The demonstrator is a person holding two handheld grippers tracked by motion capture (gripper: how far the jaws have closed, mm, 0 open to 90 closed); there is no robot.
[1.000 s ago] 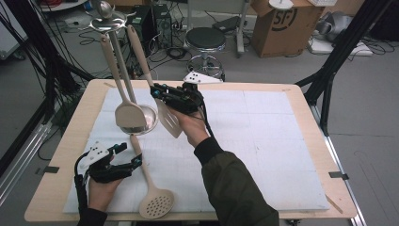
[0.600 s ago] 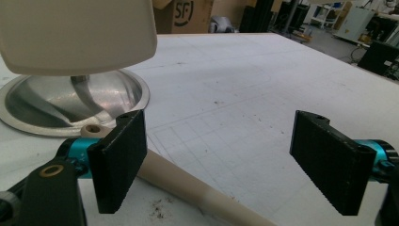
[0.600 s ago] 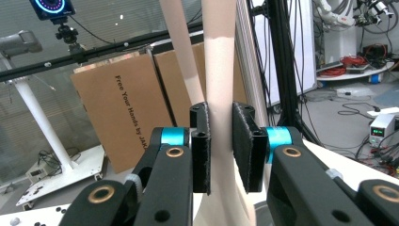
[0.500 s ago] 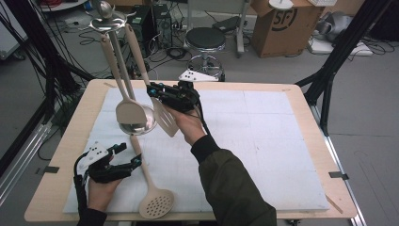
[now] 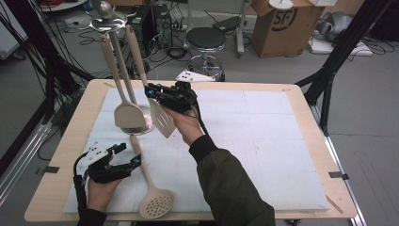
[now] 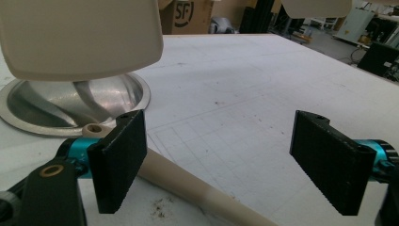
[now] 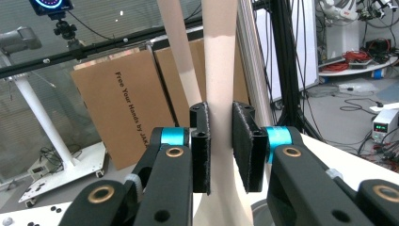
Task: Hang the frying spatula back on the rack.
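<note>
The right gripper (image 5: 157,92) is up at about 11 o'clock on the table (image 5: 306,117), close to the far edge. Its fingers (image 7: 201,146) are closed on the handle of a cream turner (image 5: 162,123). In the right gripper view the pads press on the handle from both sides. The turner hangs from the top of a metal stand (image 5: 106,21) and its flat end leans out over the white mat (image 5: 263,155). A cream spoon (image 5: 126,113) hangs just beside it, over the round silver base (image 6: 70,101) of the stand.

The left gripper (image 5: 124,156) is at about 7 o'clock, near the front edge of the table. Its fingers (image 6: 117,165) are open wide. They hold nothing. A cream scoop with holes (image 5: 153,197) lies flat on the mat right next to it. The scoop's handle runs under the left finger in the left gripper view, and its round end sits at about 6 o'clock.

Past the table, at about 1 o'clock, is a brown box (image 5: 282,23) with "SF" in a circle printed on it. In the right gripper view a sheet of cardboard (image 7: 117,113) has words running down it: "Free Your Hands by JAK", and the rest is hidden by the gripper. A black stool (image 5: 205,40) stands on the floor at 12 o'clock.
</note>
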